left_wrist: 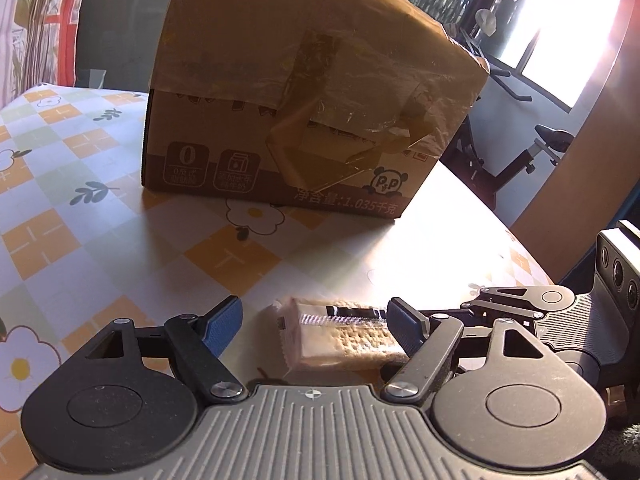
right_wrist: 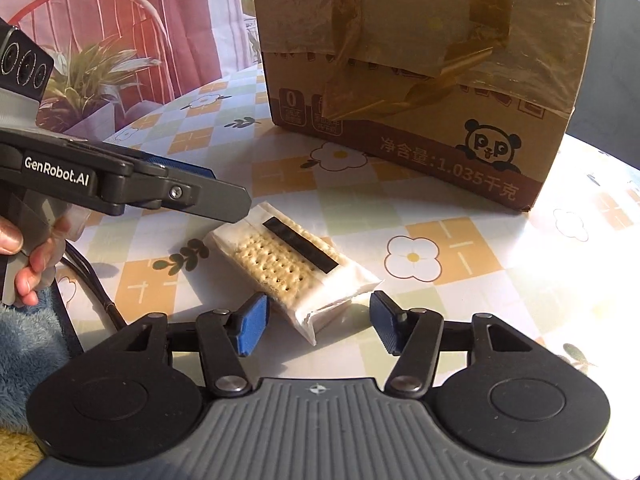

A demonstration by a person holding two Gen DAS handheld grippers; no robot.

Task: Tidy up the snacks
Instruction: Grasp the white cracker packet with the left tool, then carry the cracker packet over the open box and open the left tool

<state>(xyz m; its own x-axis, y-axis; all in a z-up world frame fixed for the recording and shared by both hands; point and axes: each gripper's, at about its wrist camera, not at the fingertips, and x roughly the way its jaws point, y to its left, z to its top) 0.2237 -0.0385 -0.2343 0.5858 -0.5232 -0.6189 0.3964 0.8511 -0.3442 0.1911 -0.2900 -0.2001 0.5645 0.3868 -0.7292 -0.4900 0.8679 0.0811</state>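
Observation:
A clear-wrapped cracker packet (left_wrist: 340,338) with a black stripe lies flat on the patterned tablecloth; it also shows in the right wrist view (right_wrist: 292,268). My left gripper (left_wrist: 316,324) is open, its blue pads on either side of the packet, the right pad close to the packet's end. My right gripper (right_wrist: 316,324) is open, with the packet's near end between its fingertips, not touching. The left gripper's body (right_wrist: 120,184) reaches in from the left, over the packet's far end. A taped brown cardboard box (left_wrist: 304,112) stands behind the packet; it also shows in the right wrist view (right_wrist: 432,72).
The round table (left_wrist: 80,184) has a checked flower tablecloth. An exercise bike (left_wrist: 520,152) stands beyond the table's right edge. A red chair (right_wrist: 100,12) and a potted plant (right_wrist: 92,68) are at the far left. A blue fleece sleeve (right_wrist: 24,340) is at the lower left.

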